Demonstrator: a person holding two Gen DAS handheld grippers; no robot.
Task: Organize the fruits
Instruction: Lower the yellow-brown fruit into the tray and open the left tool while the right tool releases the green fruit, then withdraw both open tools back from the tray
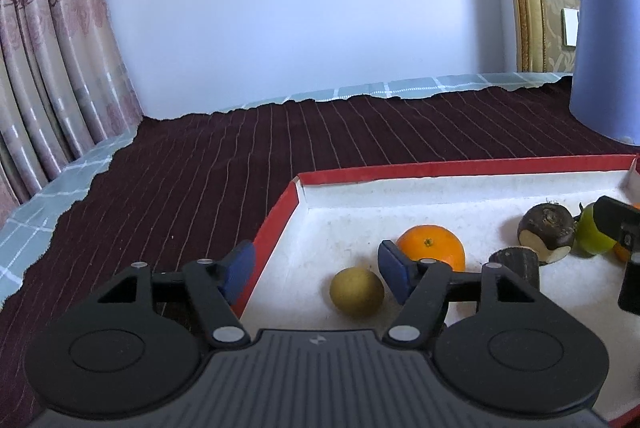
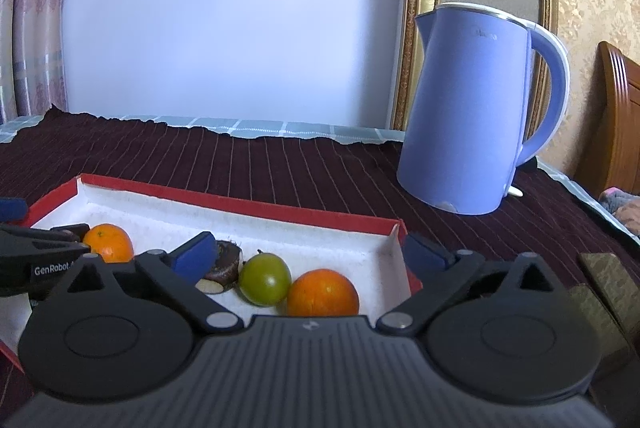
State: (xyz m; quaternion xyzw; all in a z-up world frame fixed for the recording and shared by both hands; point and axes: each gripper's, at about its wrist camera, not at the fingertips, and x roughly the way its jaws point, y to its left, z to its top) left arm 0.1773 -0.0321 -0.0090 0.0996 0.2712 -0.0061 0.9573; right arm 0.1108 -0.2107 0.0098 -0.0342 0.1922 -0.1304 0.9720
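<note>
Both the left gripper (image 1: pixel 316 270) and right gripper (image 2: pixel 308 254) gape empty over the tray (image 1: pixel 460 166), where the pear (image 1: pixel 357 291) near its left edge looks firm, light, probably slick, best pinched across its middle.

Left gripper (image 1: pixel 316 270) and right gripper (image 2: pixel 312 254) both agape, empty

Both cameras sit low and close over the red-edged tray (image 1: pixel 276 216), facing the white wall. The left one looks from the tray's left corner, the right one from its right end; both see the orange (image 1: pixel 432 248) (image 2: pixel 109 242) and the blue kettle (image 2: pixel 468 108).
</note>
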